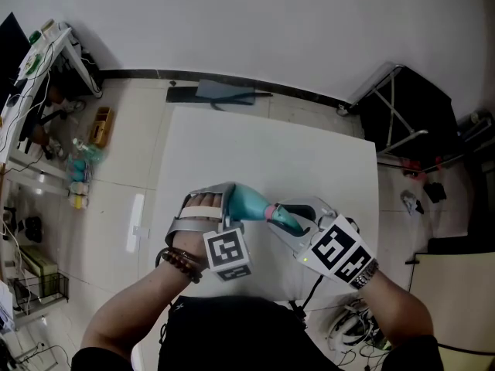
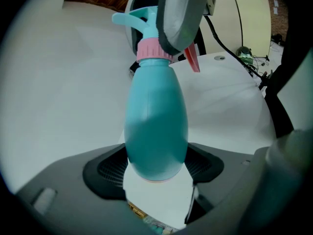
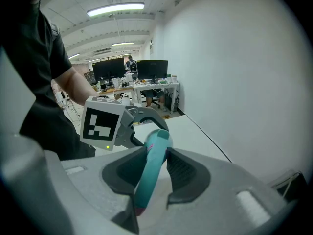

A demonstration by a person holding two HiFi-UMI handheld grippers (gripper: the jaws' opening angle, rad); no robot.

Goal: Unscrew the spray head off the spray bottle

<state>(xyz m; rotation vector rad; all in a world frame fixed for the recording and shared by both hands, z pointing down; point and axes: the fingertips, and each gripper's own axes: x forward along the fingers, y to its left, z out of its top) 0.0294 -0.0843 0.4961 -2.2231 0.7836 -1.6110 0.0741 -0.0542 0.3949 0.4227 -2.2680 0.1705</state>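
We see the teal plastic egg-shaped spray bottle (image 1: 249,199) held lying on its side just above the white surface (image 1: 232,145), low in the middle of the head view, between the two grippers. The left gripper (image 1: 232,205) comes in from 8 o'clock; its jaws stand wide and press on either side of the bottle's broad base end. In the left gripper view the body runs straight away from us toward 12 o'clock, up to the pink screw collar (image 2: 152,51).

The teal spray head (image 3: 151,168) sits beyond that collar, at the 4 o'clock end of the bottle in the head view. The right gripper (image 1: 280,219) reaches in from 4 o'clock, and its jaws are drawn narrow and clamp the head between the dark pads. A red trigger (image 2: 192,58) sticks out beside the collar, under the right gripper's grey jaw. The head is seated on the bottle.
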